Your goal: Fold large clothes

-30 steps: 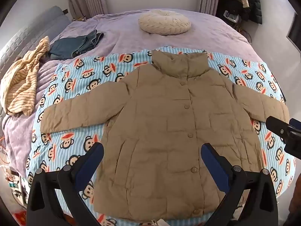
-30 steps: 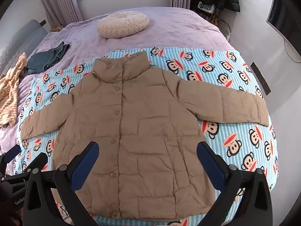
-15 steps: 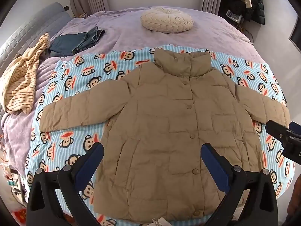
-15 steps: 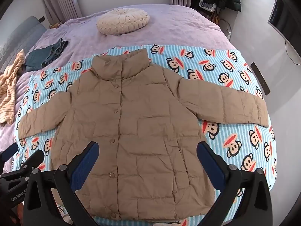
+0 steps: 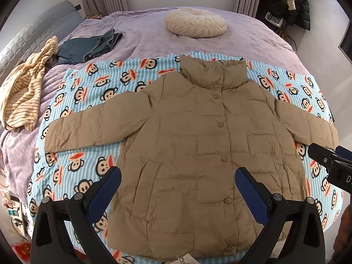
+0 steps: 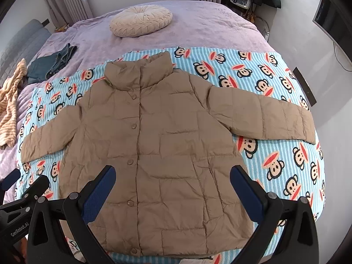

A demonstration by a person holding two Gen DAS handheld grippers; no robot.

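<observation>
A tan puffer jacket (image 5: pixel 198 145) lies flat and buttoned on a blue monkey-print blanket (image 5: pixel 88 162), both sleeves spread out to the sides, collar at the far end. It also shows in the right wrist view (image 6: pixel 158 154). My left gripper (image 5: pixel 178 187) is open and empty, held above the jacket's lower hem. My right gripper (image 6: pixel 172 187) is open and empty too, above the lower front. The right gripper shows at the right edge of the left wrist view (image 5: pixel 330 165), the left gripper at the left edge of the right wrist view (image 6: pixel 22 189).
The blanket (image 6: pixel 275 154) lies on a purple bed (image 5: pixel 143 35). A round cream cushion (image 5: pixel 195 22) sits at the far end. Folded jeans (image 5: pixel 88 48) and a striped yellow garment (image 5: pixel 24 88) lie on the left. Dark coats (image 5: pixel 286 2) hang at the back right.
Both grippers have moved slightly forward and down toward the jacket. The jacket has not moved and both grippers stay open.
</observation>
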